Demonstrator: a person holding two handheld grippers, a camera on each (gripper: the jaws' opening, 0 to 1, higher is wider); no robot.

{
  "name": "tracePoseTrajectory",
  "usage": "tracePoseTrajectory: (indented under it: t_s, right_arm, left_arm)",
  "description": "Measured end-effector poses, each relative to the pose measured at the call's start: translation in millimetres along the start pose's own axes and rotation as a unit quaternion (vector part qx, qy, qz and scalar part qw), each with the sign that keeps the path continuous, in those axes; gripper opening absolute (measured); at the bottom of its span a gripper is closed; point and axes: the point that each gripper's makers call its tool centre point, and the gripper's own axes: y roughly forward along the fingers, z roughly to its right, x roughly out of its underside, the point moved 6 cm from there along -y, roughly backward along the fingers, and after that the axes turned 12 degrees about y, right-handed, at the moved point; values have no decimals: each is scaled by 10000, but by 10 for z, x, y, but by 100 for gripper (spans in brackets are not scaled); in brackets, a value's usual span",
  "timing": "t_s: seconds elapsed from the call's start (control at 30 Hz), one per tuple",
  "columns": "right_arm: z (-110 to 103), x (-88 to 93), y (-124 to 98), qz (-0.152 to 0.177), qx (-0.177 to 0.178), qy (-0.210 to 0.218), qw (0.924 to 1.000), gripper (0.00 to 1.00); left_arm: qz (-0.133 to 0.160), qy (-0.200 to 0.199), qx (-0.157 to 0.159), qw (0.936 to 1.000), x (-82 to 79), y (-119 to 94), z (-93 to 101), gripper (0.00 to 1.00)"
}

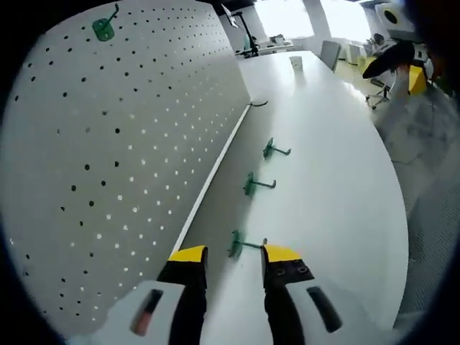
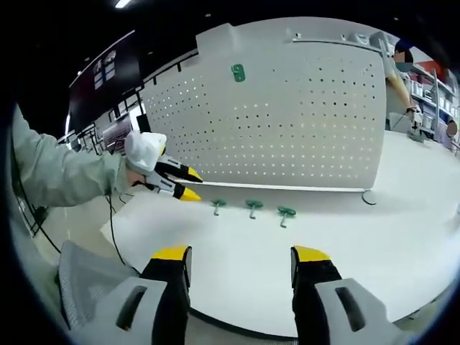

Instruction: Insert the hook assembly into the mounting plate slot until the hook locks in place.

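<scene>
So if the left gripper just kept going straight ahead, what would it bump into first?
Probably the nearest green hook lying on the white table, just beyond the open left gripper; depth is hard to judge.

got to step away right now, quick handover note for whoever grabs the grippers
Left gripper: open, jaws either side of the nearest green hook on the table, not gripping it.
Right gripper: open, empty, back from the work.
Two more hooks lie loose along the pegboard; one hook is already mounted up high.
Left: grasp the nearest hook, seat it in the board until it locks.
</scene>
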Motion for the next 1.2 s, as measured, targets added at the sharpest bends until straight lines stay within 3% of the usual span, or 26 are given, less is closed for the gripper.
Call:
tracePoseTrajectory:
  t_s: [0.13,0.27,0.6,1.2]
  right_arm:
    - [-1,-19,37,-27,-15,-35,10000,54]
    - [16,-26,63,-7,11,-15,10000,53]
    - [51,28,99,-48,75,116,9999,53]
    - [92,53,84,-66,188,179,9996,52]
  left_arm:
    - [4,89,155,9998,37,110,-17,28]
    - [-42,-60,264,9996,122,216,-71,18]
    - [-128,-137,477,9987,262,414,-82,19]
    - [-77,-371,774,9963,276,540,-4,13]
